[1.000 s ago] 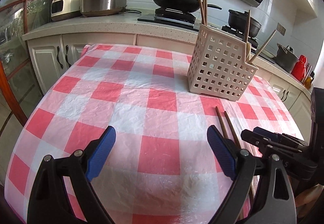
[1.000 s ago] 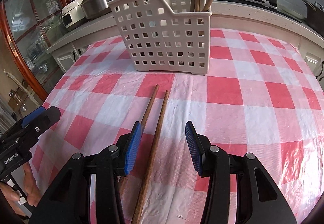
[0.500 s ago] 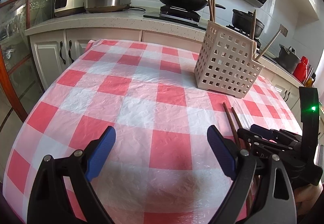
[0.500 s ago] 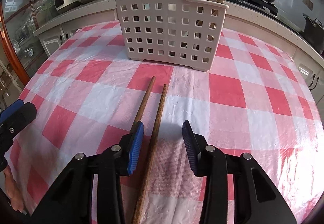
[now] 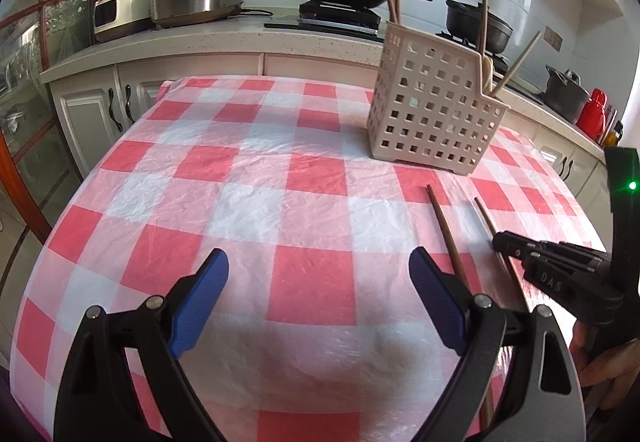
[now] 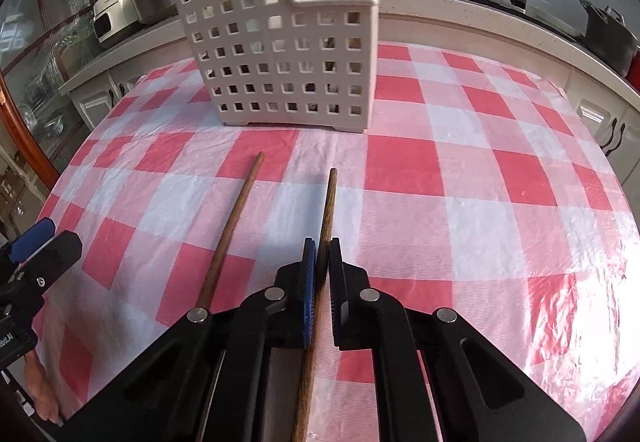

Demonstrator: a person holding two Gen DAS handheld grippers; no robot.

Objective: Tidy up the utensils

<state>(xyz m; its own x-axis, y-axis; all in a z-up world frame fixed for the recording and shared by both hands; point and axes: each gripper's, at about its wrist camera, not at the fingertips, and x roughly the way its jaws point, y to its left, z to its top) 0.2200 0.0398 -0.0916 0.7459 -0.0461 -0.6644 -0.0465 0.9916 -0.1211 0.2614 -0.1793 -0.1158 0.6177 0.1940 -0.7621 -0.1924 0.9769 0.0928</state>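
The right tool (image 6: 322,262) has just been closing, and its blue pads now press on one brown chopstick (image 6: 327,210), which passes between them and points toward the basket (image 6: 276,58). The tip of this chopstick stays near the front of the basket, not touching it. A second chopstick (image 6: 230,226) lies on the checked cloth just left of the held one, also in front of the basket, and no tool touches it. The left tool (image 5: 318,282) is wide open and holds nothing; under its fingers is only the cloth of the surface (image 5: 240,182), well apart from the basket. The basket is white with square holes and stands upright on the surface; more chopsticks and a pale spoon stand in it. On the body of the right tool, seen from the left wrist view, there are raised letters like "DAS", but I cannot read them surely. The writing on the white cooker (image 5: 120,6) behind the basket is too small to read.
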